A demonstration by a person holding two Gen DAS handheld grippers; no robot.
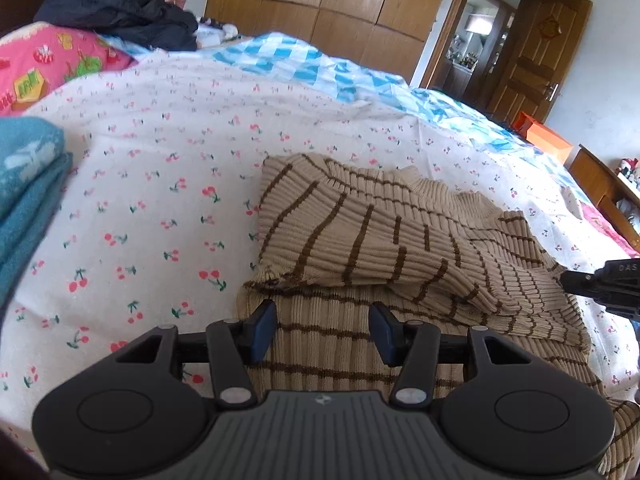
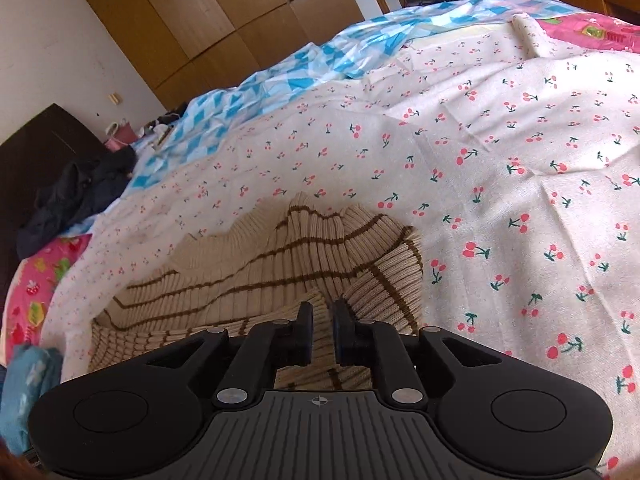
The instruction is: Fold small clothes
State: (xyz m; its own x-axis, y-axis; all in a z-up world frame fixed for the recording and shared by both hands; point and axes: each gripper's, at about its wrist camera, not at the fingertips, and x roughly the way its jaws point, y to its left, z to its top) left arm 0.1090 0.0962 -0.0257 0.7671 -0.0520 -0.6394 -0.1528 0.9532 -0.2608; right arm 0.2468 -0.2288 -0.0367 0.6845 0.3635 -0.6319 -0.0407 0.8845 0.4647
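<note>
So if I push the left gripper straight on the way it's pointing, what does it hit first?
Most likely the striped beige sweater: the left gripper hangs open, nothing between its pads, over the sweater's flat lower part, and the folded-over sleeve lies just ahead. Depth is hard to judge here.

I see even, bright daylight in both views; shadows are soft, fisheye bending curves the edges, corners vignette dark.

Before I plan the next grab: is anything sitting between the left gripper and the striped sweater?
Nothing visible does. The left gripper hangs with jaws apart directly over the striped sweater, only air between them. The teal folded cloth lies well off to the side.
</note>
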